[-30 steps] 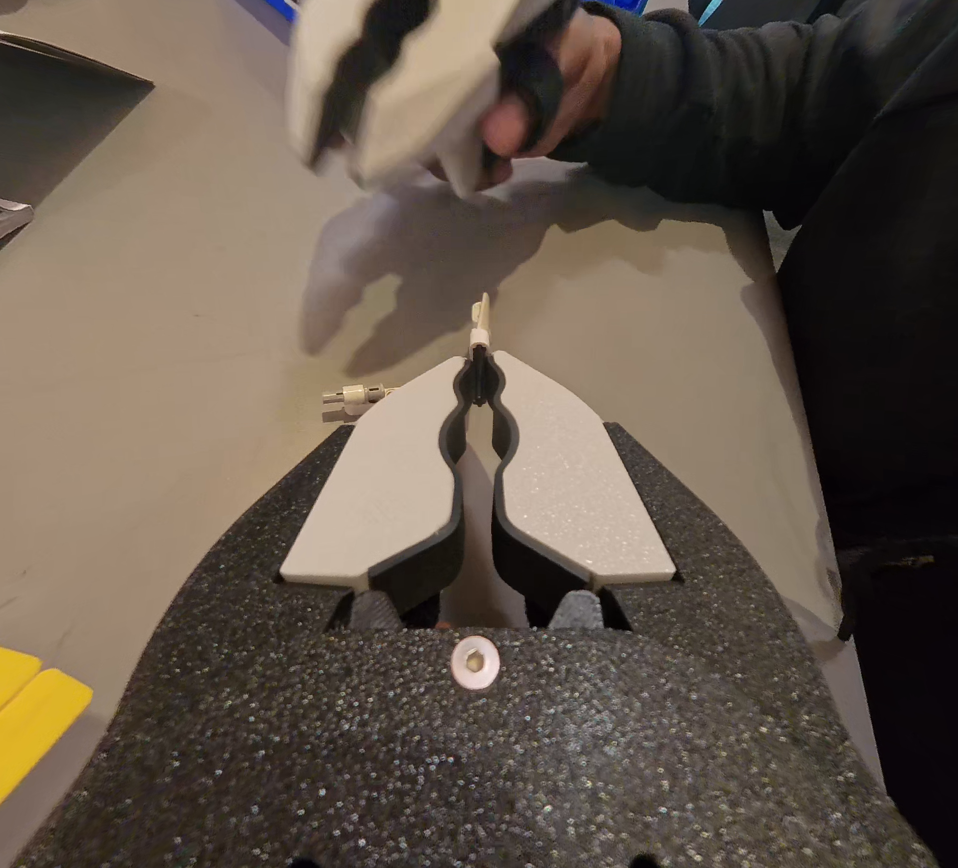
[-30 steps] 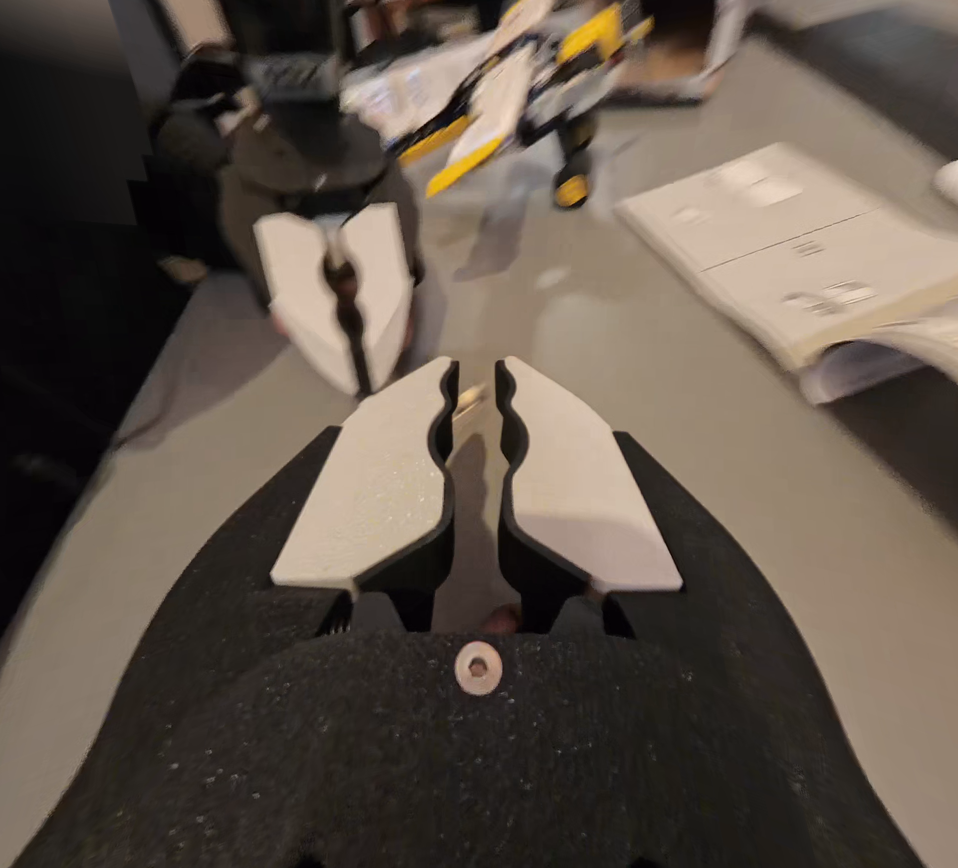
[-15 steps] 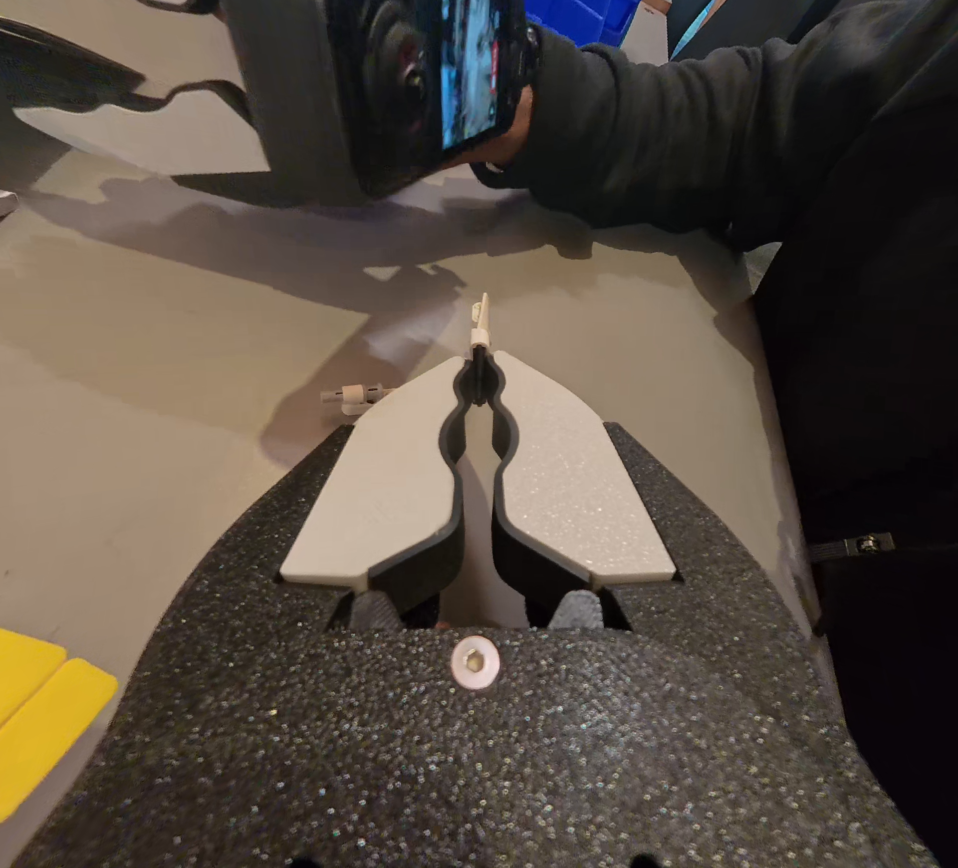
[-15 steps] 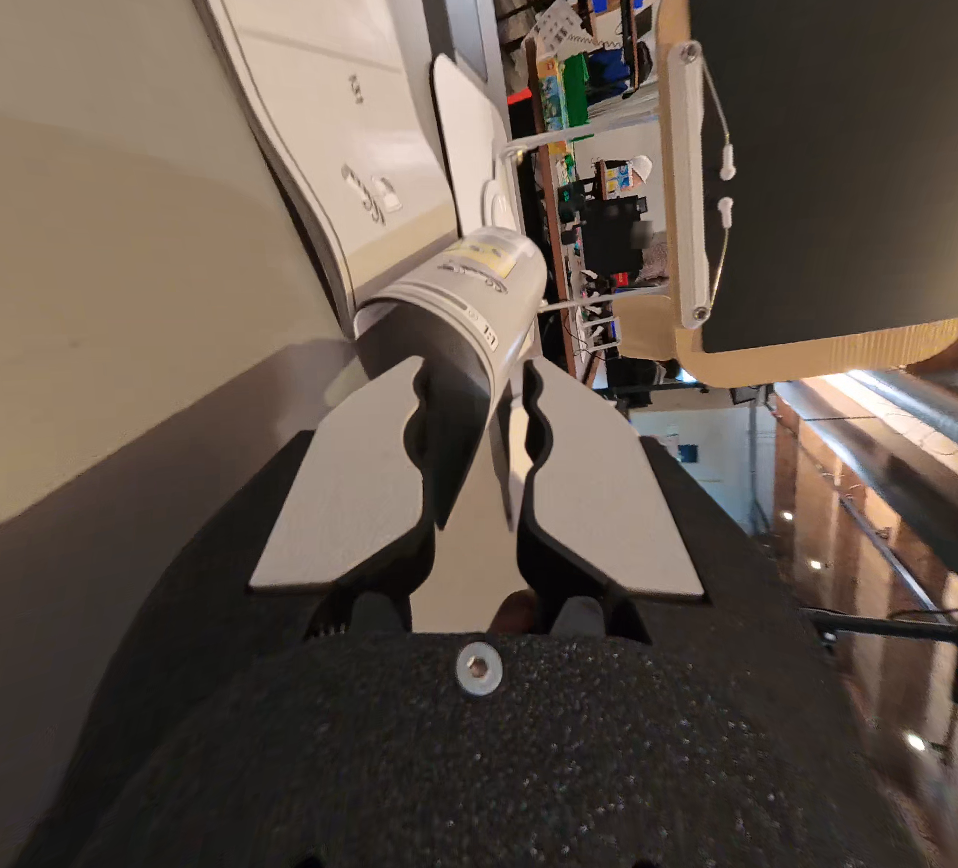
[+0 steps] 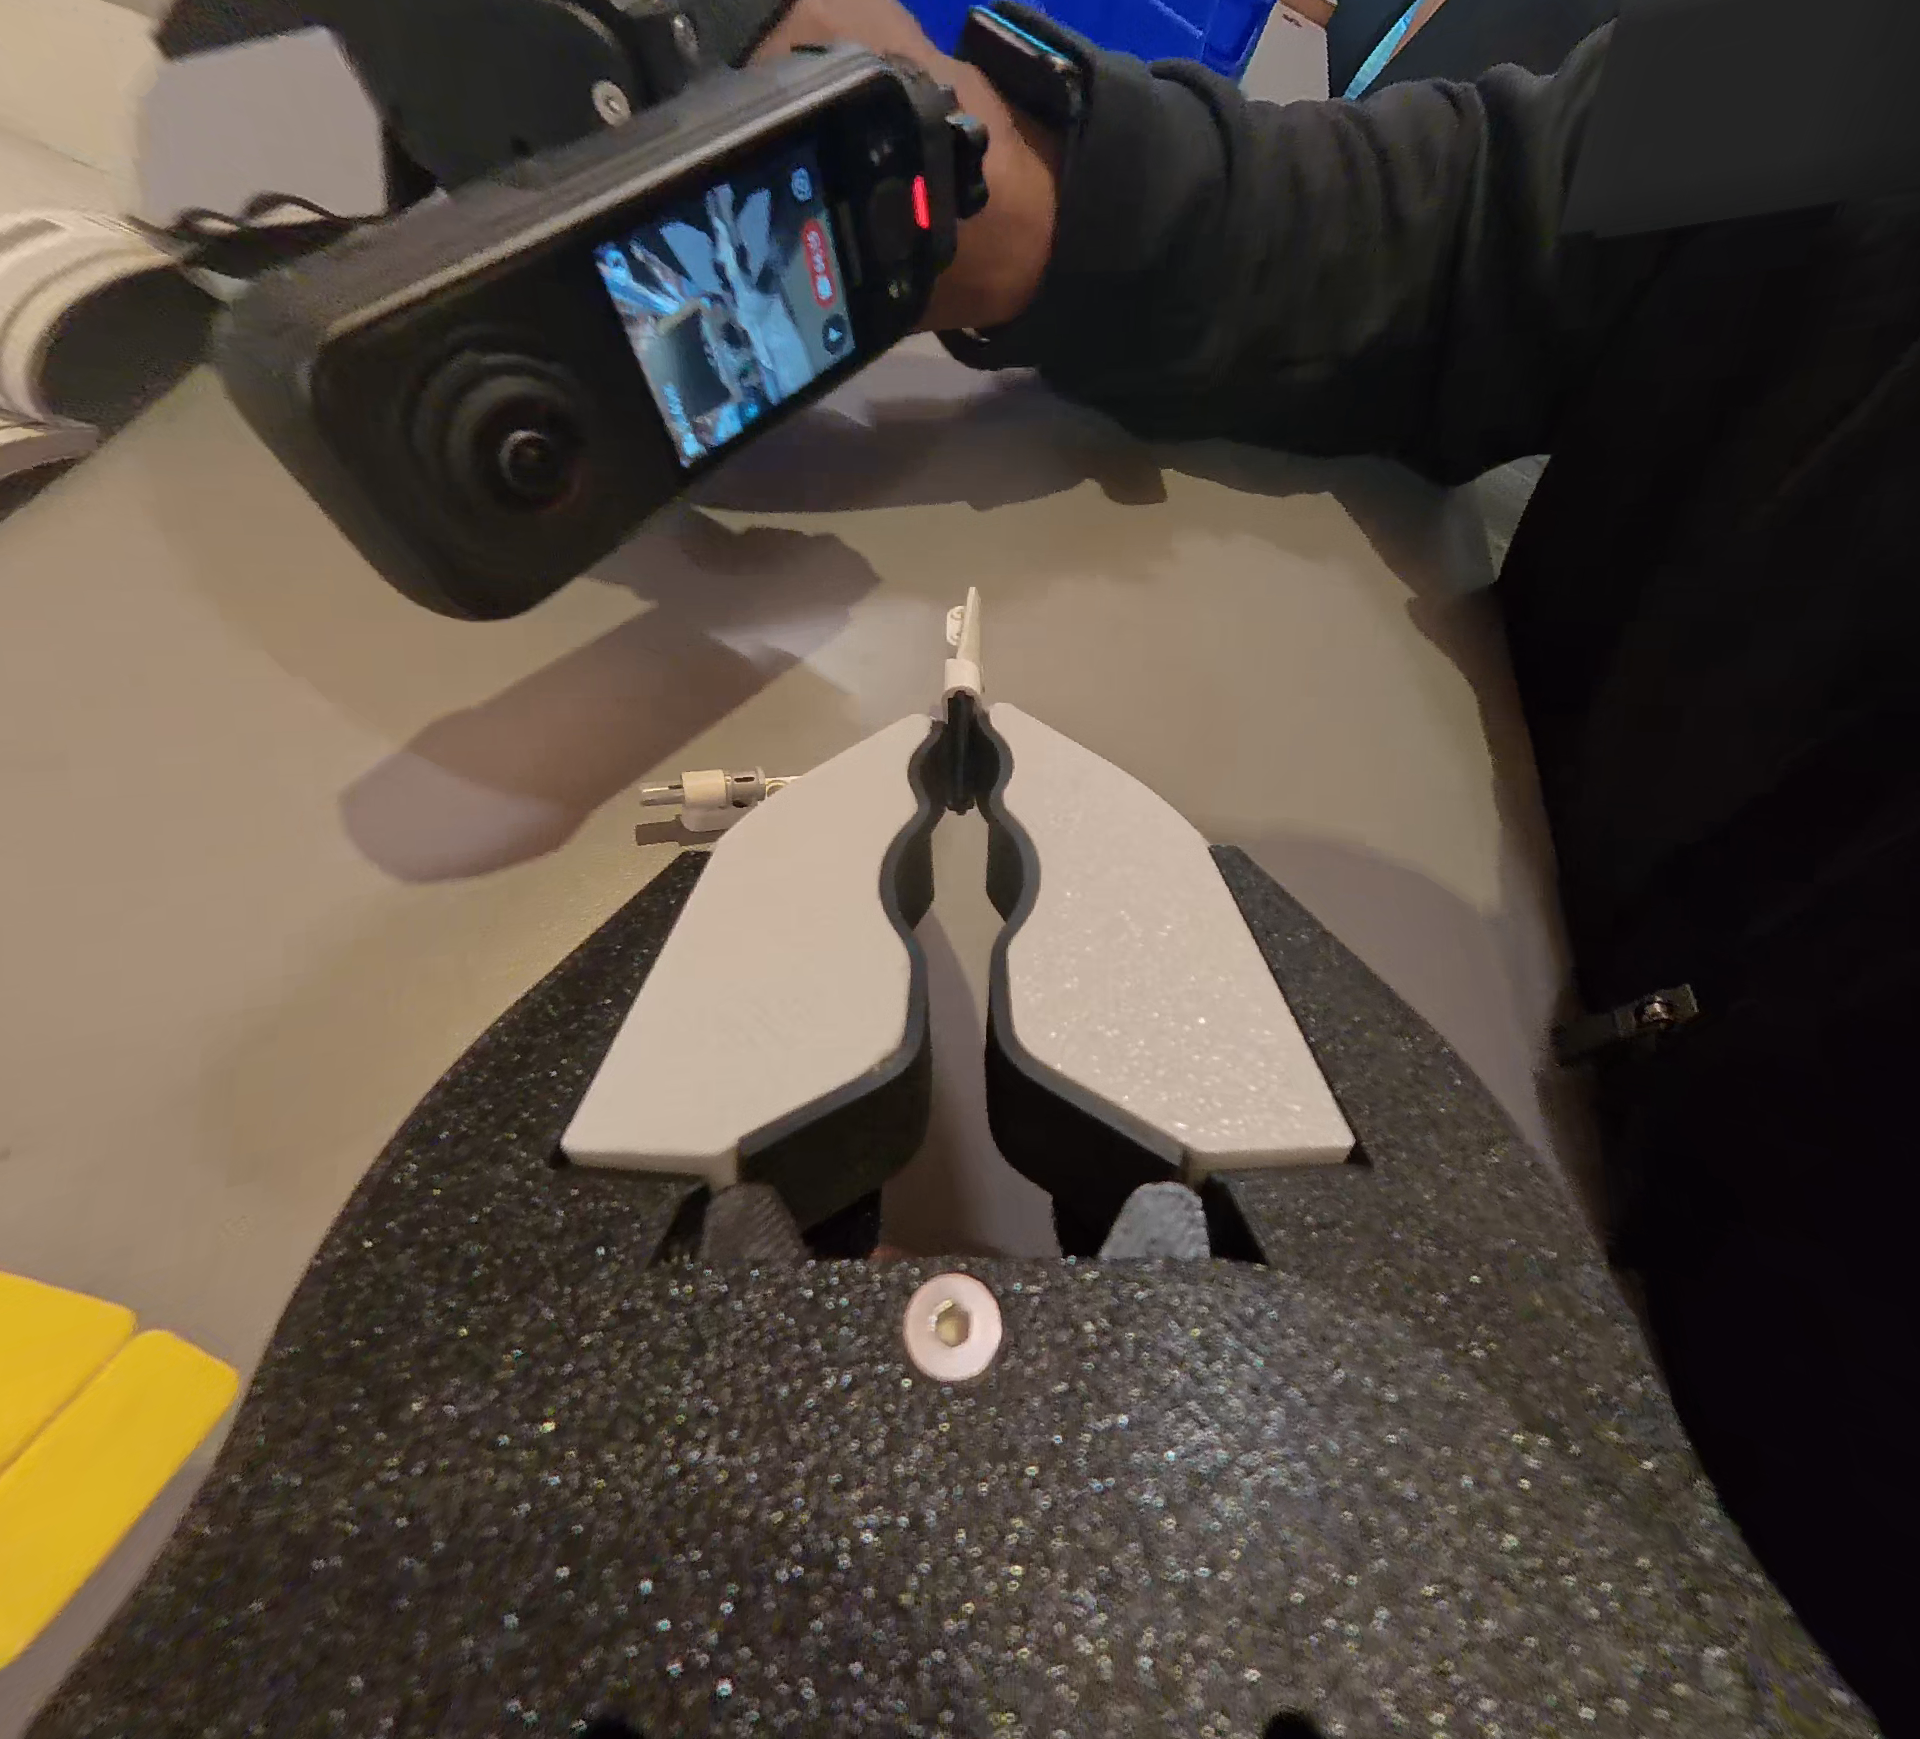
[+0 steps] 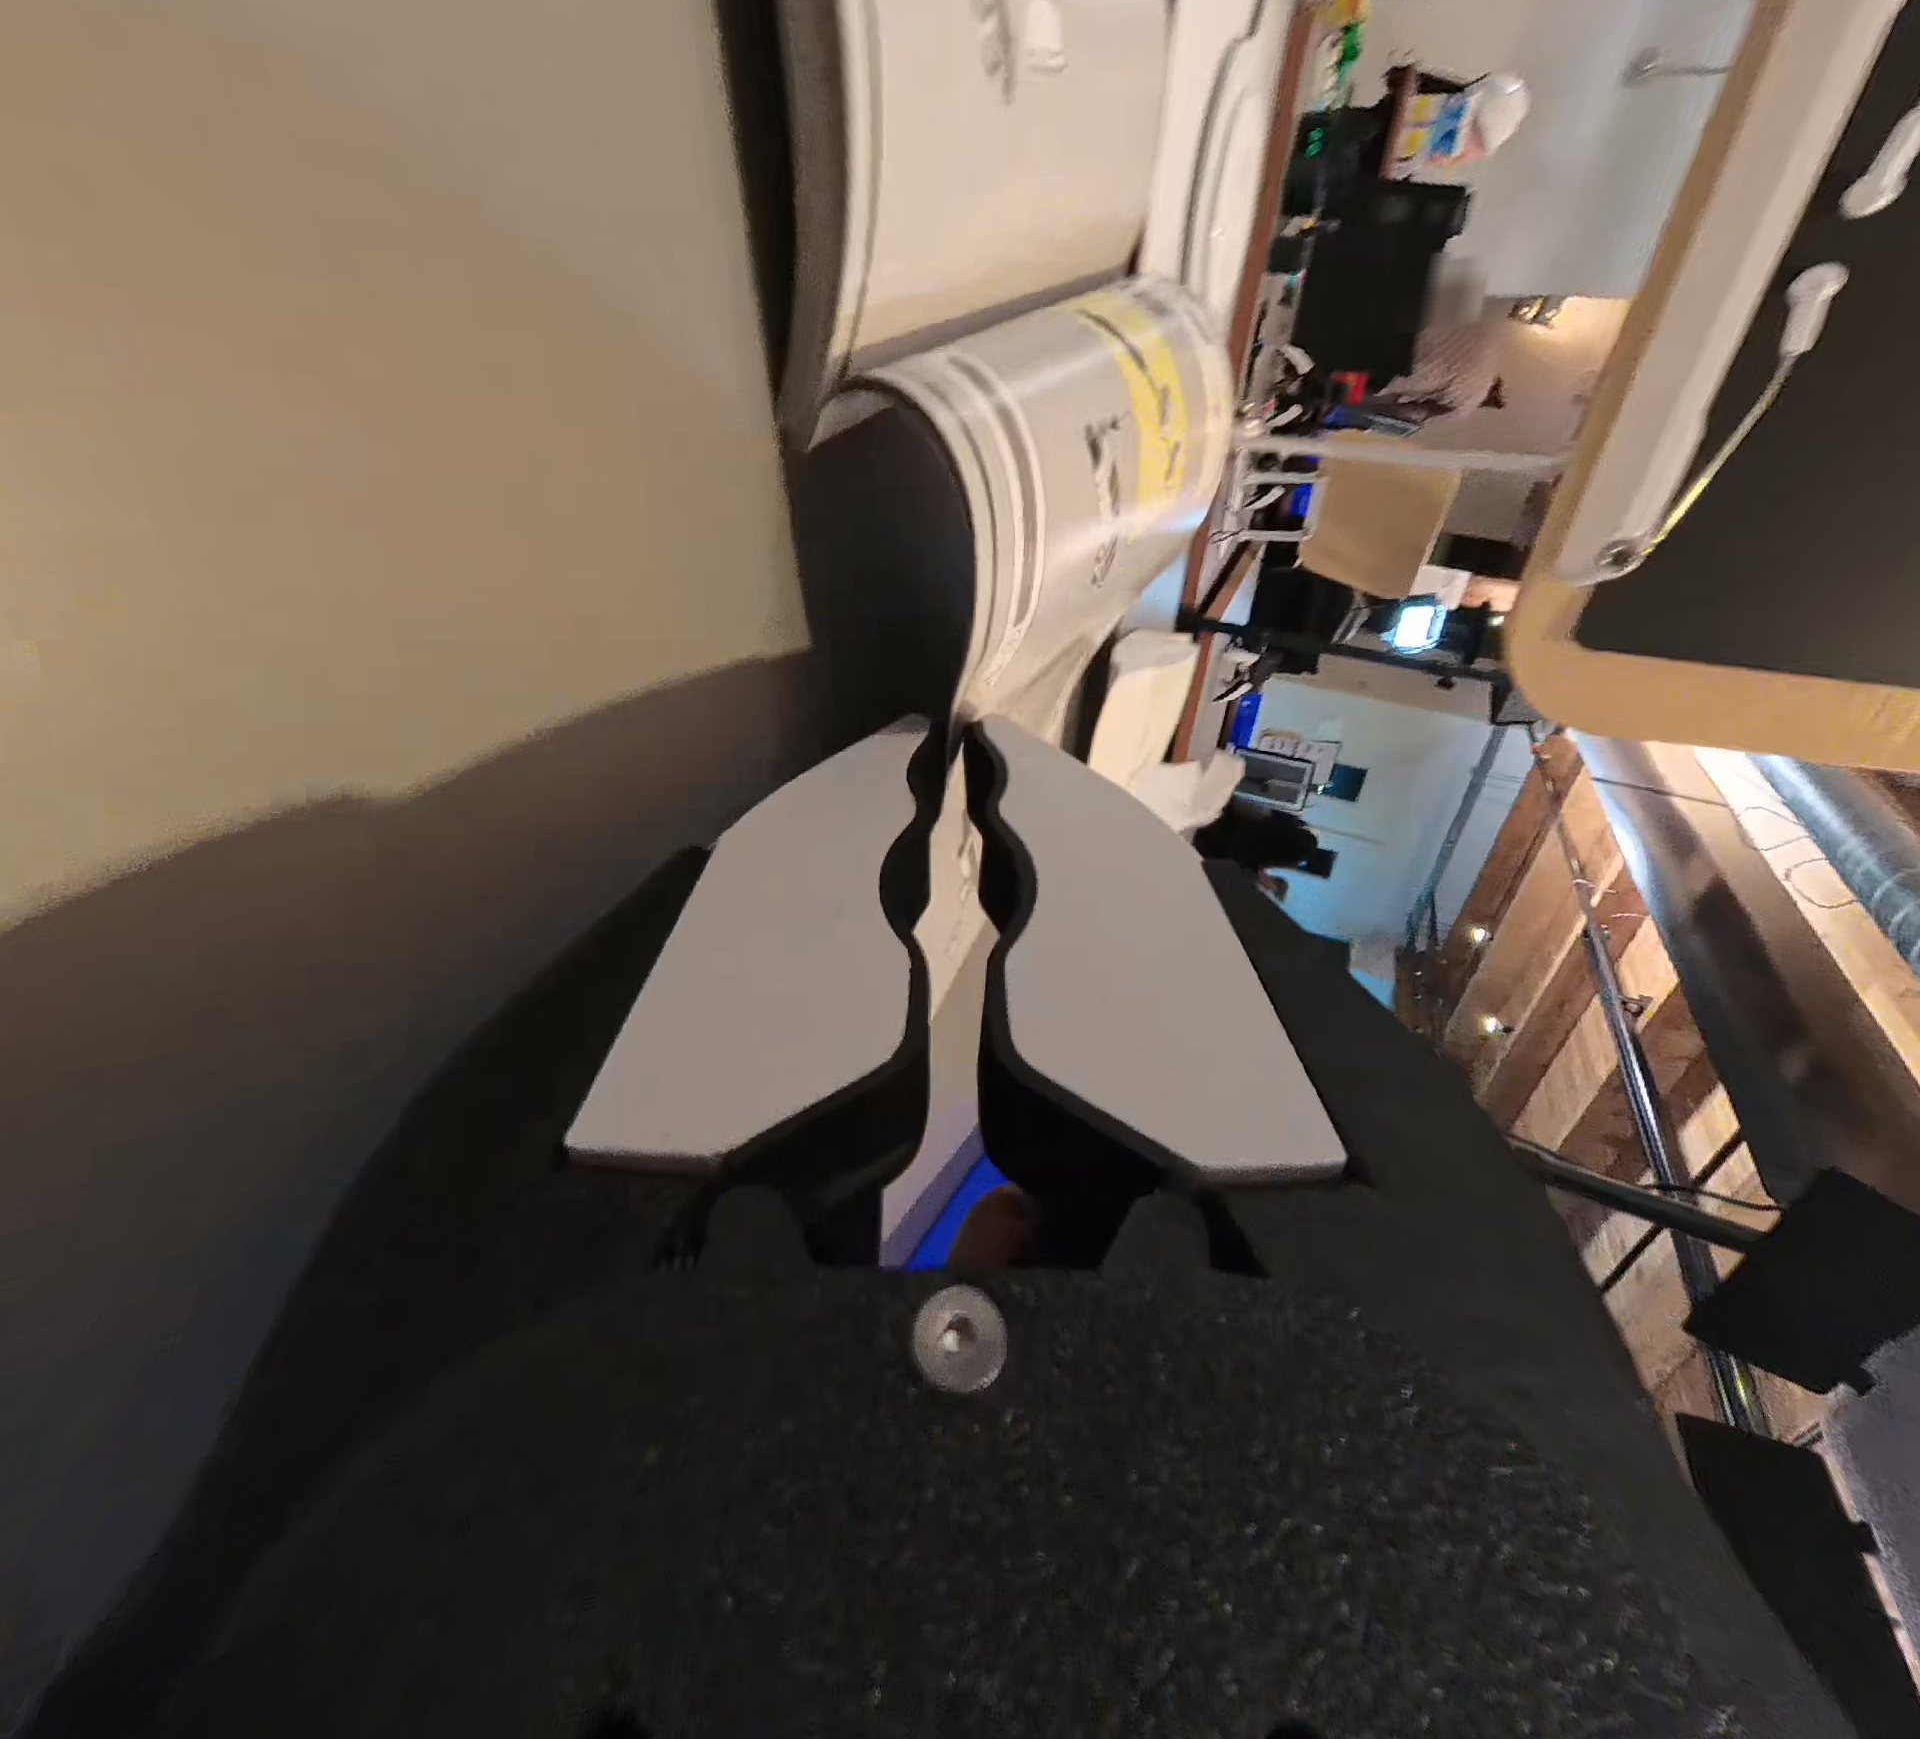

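— What's on the grey table [image 5: 260, 754]?
— The left gripper [image 5: 961, 733], closed on a small white part [image 5: 966, 650]; another small part [image 5: 707, 790] lies just left.
— And the right gripper [image 6: 954, 739]?
— Turned sideways, pinching a curled booklet page [image 6: 1081, 463].

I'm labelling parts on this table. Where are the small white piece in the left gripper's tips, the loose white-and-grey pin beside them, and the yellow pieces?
small white piece [image 5: 966, 650], left wrist view, its slim upper blade.
white-and-grey pin [image 5: 712, 787], left wrist view, its white collar.
yellow pieces [image 5: 94, 1419], left wrist view, the nearer flat face.
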Motion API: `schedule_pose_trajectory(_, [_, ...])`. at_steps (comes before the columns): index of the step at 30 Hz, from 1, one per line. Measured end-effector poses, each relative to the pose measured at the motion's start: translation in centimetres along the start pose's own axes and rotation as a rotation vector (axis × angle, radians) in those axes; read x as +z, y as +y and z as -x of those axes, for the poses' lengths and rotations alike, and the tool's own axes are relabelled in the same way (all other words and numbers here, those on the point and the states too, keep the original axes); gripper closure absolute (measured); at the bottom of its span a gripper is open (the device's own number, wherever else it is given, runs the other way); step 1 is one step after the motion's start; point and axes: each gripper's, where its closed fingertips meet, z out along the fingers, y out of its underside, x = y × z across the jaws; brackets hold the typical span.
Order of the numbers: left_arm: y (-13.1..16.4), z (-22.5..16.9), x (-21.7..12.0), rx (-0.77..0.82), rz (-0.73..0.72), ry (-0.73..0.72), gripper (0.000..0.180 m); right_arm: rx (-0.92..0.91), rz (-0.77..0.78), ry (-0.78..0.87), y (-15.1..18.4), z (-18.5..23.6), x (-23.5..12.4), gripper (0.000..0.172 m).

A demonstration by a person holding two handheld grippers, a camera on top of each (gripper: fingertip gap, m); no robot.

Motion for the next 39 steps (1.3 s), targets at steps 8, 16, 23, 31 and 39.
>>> schedule_pose_trajectory(8, [0.0, 0.0, -0.1, -0.005, -0.004, 0.001, 0.176, -0.004, 0.079, -0.053, 1.3, 2.1, -2.6, 0.171])
schedule_pose_trajectory(16, [0.0, 0.0, -0.2, -0.006, -0.008, 0.004, 0.176, -0.023, 0.108, -0.050, 1.3, 2.3, -3.0, 0.171])
schedule_pose_trajectory(23, [-0.1, 0.0, -0.3, -0.007, -0.013, 0.002, 0.176, 0.025, 0.100, -0.074, 1.4, 2.4, -2.9, 0.171])
schedule_pose_trajectory(31, [-0.1, 0.0, -0.3, -0.009, -0.017, -0.002, 0.176, 0.033, 0.099, -0.079, 1.4, 2.4, -2.9, 0.171])
schedule_pose_trajectory(39, [-0.1, 0.1, -0.3, -0.009, -0.017, -0.005, 0.176, 0.030, 0.102, -0.073, 1.4, 2.4, -2.9, 0.171])
